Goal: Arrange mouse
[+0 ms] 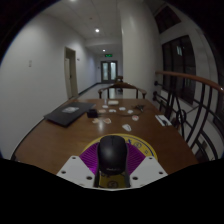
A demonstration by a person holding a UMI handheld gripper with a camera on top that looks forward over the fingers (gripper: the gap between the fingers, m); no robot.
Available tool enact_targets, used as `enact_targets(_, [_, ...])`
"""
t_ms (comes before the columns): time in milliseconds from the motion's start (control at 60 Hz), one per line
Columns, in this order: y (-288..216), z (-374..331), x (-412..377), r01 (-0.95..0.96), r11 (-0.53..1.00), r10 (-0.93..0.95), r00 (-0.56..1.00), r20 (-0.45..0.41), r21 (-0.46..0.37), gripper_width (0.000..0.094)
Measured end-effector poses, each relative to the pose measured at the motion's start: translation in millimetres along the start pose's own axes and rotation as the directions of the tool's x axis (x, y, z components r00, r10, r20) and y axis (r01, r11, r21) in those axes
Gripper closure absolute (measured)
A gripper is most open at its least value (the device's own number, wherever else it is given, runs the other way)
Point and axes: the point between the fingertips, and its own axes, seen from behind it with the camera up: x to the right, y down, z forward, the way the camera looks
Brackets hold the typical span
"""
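Mouse (112,153) in gripper (112,172); laptop (66,115) beyond on table (60,145).

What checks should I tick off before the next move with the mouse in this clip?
1. Mouse sits between the fingers of the hand-held gripper: ok.
2. Both fingers pressing on the mouse: cannot tell.
3. Bare table ahead of the mouse for placing it: ok.
4. Laptop well beyond the mouse, out of the way: ok.
5. White items farther along the table stay clear of the mouse: ok.
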Motion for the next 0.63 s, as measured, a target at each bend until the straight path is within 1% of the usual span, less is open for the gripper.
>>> enact_targets(67, [20,34,16,0.001,0.999,-0.003,0.999,-0.033,-0.045,0.0595])
enact_targets(83, [28,11,17,-0.003,0.998,0.001,0.999,-0.036,-0.058,0.0595])
enact_targets(133, [43,14,22,-0.013,0.996,0.011,0.999,-0.031,-0.089,0.0586])
enact_targets(150, [44,15,22,-0.015,0.996,0.012,1.000,-0.027,-0.088,0.0589])
enact_targets(167, [40,17,22,-0.012,0.998,0.011,1.000,-0.024,-0.069,0.0590])
enact_targets(200, [42,15,22,0.009,0.997,-0.010,1.000,-0.018,-0.070,0.0591])
enact_targets(250, [44,14,22,0.051,0.996,-0.052,0.999,-0.007,-0.076,0.0541])
enact_targets(350, [46,13,21,0.053,0.994,-0.052,0.999,0.014,-0.097,0.0439])
enact_targets(383, [46,10,23,0.052,0.993,-0.051,0.999,0.017,-0.108,0.0373])
enact_targets(433, [48,2,28,0.056,0.990,-0.054,0.998,0.018,-0.130,0.0176])
enact_targets(467, [43,-6,31,0.065,0.991,-0.062,0.998,0.022,-0.118,0.0048])
enact_targets(517, [31,-19,35,0.066,0.995,-0.064,0.998,0.024,-0.069,0.0092])
enact_targets(550, [26,-31,37,0.056,0.997,-0.055,0.998,0.029,-0.043,0.0090])
enact_targets(633, [23,-62,40,0.018,1.000,-0.017,0.998,0.067,-0.017,0.0085])
